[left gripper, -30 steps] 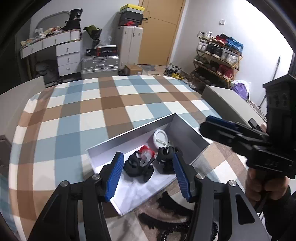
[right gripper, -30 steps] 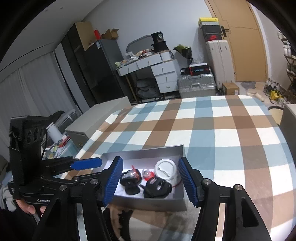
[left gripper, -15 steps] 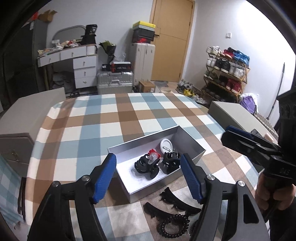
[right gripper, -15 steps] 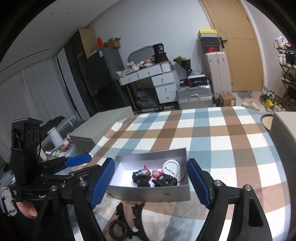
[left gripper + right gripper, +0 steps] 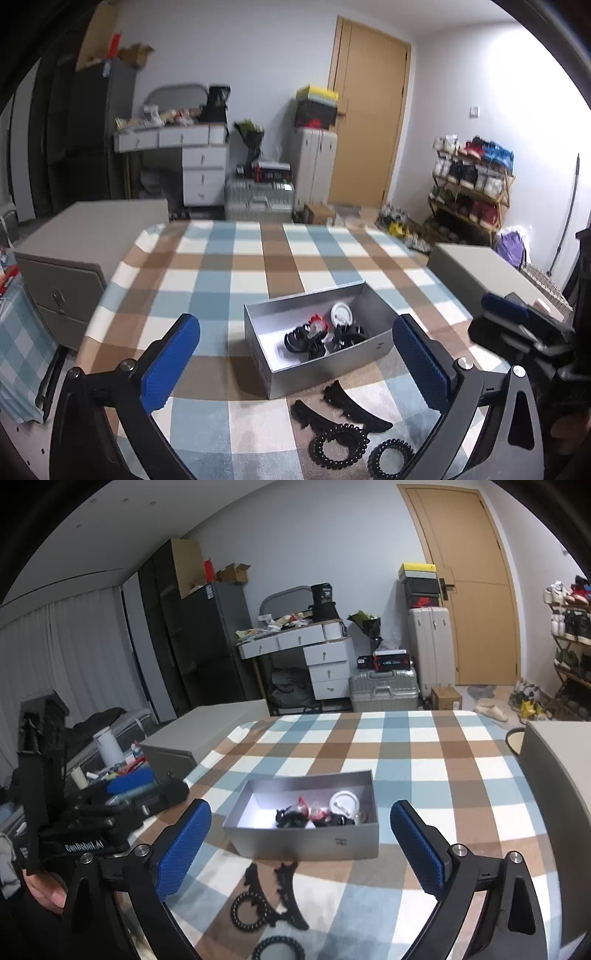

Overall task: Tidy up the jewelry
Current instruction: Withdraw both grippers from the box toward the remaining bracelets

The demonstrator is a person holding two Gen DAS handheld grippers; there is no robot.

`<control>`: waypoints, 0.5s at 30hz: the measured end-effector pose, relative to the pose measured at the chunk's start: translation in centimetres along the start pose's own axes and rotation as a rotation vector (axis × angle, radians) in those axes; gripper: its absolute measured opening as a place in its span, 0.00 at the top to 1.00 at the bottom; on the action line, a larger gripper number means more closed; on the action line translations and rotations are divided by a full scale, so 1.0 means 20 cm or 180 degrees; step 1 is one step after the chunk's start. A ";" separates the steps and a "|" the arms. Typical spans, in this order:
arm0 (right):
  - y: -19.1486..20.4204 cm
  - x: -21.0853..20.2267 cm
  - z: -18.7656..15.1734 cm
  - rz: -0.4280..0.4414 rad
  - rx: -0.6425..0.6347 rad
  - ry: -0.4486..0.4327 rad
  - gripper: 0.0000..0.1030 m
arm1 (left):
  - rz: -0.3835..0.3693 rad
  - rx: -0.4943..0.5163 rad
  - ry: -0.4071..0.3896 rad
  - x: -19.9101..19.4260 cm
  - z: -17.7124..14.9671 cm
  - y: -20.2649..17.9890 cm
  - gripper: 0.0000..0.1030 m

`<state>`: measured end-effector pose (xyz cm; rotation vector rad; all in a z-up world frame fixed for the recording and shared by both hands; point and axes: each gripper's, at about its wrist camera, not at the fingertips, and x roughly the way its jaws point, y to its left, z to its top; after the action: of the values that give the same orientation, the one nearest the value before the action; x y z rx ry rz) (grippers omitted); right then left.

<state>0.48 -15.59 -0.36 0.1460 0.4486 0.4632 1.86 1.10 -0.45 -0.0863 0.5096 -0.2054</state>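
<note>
The checked tablecloth [image 5: 207, 280] fills the lower half of both views, a flat bed for sorting. Right of centre in the left wrist view sits the open grey box [image 5: 325, 363], the collecting place: black claw clips [image 5: 314, 338], a red piece and a white round case [image 5: 340, 314] already lie inside. Below it, at the bottom of the frame, two black curved clips [image 5: 347, 404] and two spiral hair ties [image 5: 338, 445] wait on the cloth, apparently next to go in. The left gripper [image 5: 295, 365] and right gripper [image 5: 299, 845] hover short of the box, jaws opening wide with nothing between them, likely readied for another pick.
</note>
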 end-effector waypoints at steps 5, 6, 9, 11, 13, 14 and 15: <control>0.02 -0.05 -0.05 -0.0029 -0.0009 0.0017 0.02 | 0.0107 -0.0028 -0.0018 -0.01 -0.03 0.01 0.01; 0.02 -0.05 -0.06 -0.0041 -0.0016 0.0026 0.02 | 0.0115 -0.0049 -0.0006 -0.02 -0.04 0.02 0.01; 0.03 -0.06 -0.11 -0.0067 -0.0036 0.0096 0.02 | 0.0173 -0.0112 0.0018 -0.02 -0.07 0.03 0.01; 0.04 -0.06 -0.14 -0.0070 -0.0044 0.0135 0.02 | 0.0228 -0.0111 0.0040 -0.03 -0.10 0.04 0.01; 0.05 -0.05 -0.18 -0.0071 -0.0056 0.0207 0.02 | 0.0247 -0.0103 0.0061 -0.03 -0.13 0.04 0.01; 0.05 -0.05 -0.20 -0.0065 -0.0064 0.0243 0.02 | 0.0241 -0.0109 0.0083 -0.04 -0.14 0.04 0.01; 0.05 -0.04 -0.22 -0.0054 -0.0070 0.0277 0.02 | 0.0245 -0.0119 0.0103 -0.04 -0.15 0.04 0.01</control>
<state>-2.57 -14.85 -3.68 0.1010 0.5296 0.4589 -0.19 1.99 -2.87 -0.0997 0.5482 -0.1222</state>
